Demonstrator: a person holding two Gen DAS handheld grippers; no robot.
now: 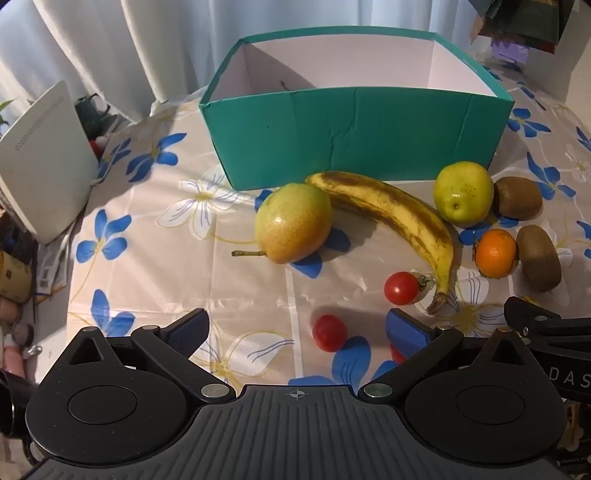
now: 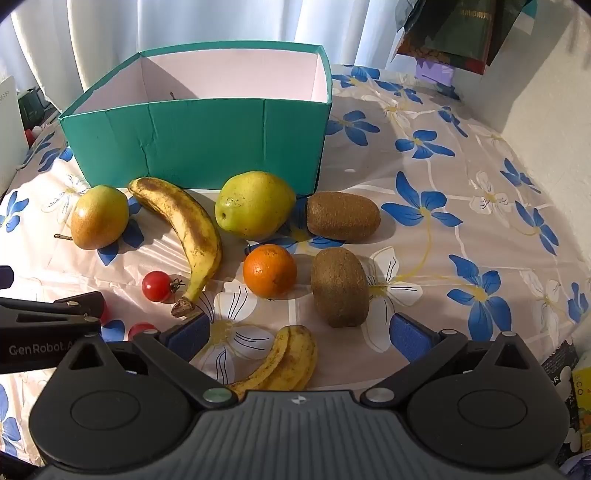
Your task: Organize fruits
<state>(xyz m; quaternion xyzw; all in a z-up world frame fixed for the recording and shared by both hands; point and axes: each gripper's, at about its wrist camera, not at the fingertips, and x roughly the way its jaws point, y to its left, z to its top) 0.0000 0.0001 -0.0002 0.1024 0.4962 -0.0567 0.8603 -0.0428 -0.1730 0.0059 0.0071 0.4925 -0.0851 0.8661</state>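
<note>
An empty teal box (image 1: 354, 133) (image 2: 199, 140) stands at the back of the flowered table. In front of it lie a brownish pear (image 1: 293, 223) (image 2: 99, 217), a banana (image 1: 399, 218) (image 2: 188, 229), a green pear (image 1: 463, 194) (image 2: 255, 205), two kiwis (image 1: 517, 197) (image 1: 537, 258) (image 2: 343, 218) (image 2: 340, 286), an orange (image 1: 495, 253) (image 2: 269, 271) and cherry tomatoes (image 1: 402, 288) (image 1: 328, 332) (image 2: 157, 286). My left gripper (image 1: 295, 328) is open, a tomato between its fingers. My right gripper (image 2: 299, 334) is open above a second banana (image 2: 284, 363).
A white device (image 1: 44, 162) leans at the table's left edge with clutter beside it. White curtains (image 1: 129, 44) hang behind the box. A wall (image 2: 546, 85) and hanging cloth (image 2: 461, 29) bound the right side. The right gripper's body (image 1: 546, 328) sits beside my left one.
</note>
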